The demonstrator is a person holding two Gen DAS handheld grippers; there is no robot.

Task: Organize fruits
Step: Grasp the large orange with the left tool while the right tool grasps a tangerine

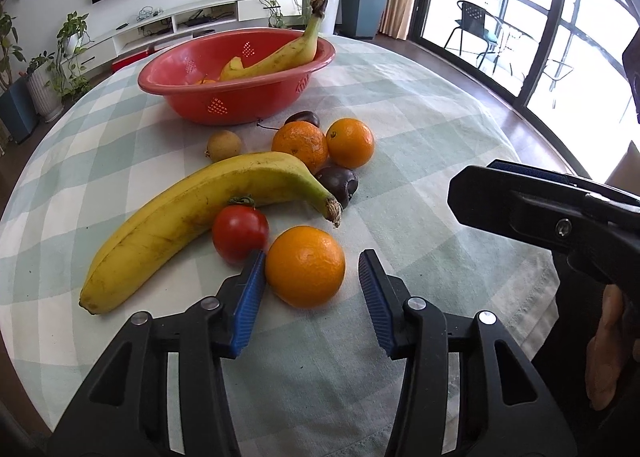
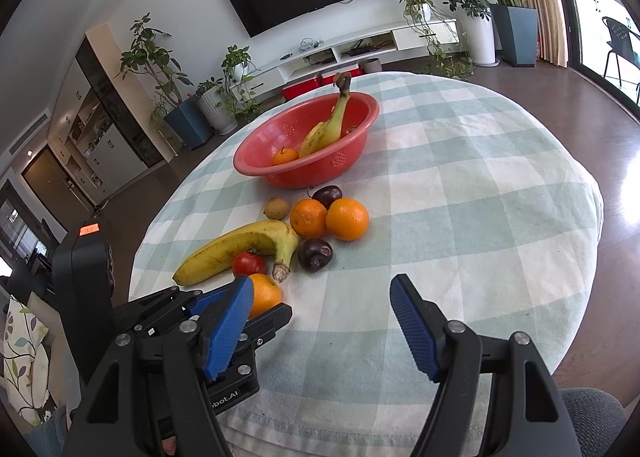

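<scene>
A red basket (image 1: 240, 105) (image 2: 352, 161) stands at the far side of the table and holds a banana (image 1: 280, 57) and a small orange (image 2: 285, 156). In front of it lie a banana (image 1: 192, 217) (image 2: 236, 247), a tomato (image 1: 240, 231) (image 2: 249, 264), two oranges (image 1: 350, 142) (image 2: 347, 218), two dark plums (image 1: 338, 185) (image 2: 315, 254) and a small brown fruit (image 1: 224, 145) (image 2: 277, 207). My left gripper (image 1: 312, 269) is open, its jaws on either side of the nearest orange (image 1: 306, 265) (image 2: 264, 293), the left pad beside it. My right gripper (image 2: 322, 293) is open and empty over bare cloth.
The round table has a green-and-white checked cloth (image 1: 420, 129) (image 2: 460, 185). The right gripper's body (image 1: 540, 213) hangs over the table's right side in the left wrist view. Potted plants, a TV stand and a glass door lie beyond the table.
</scene>
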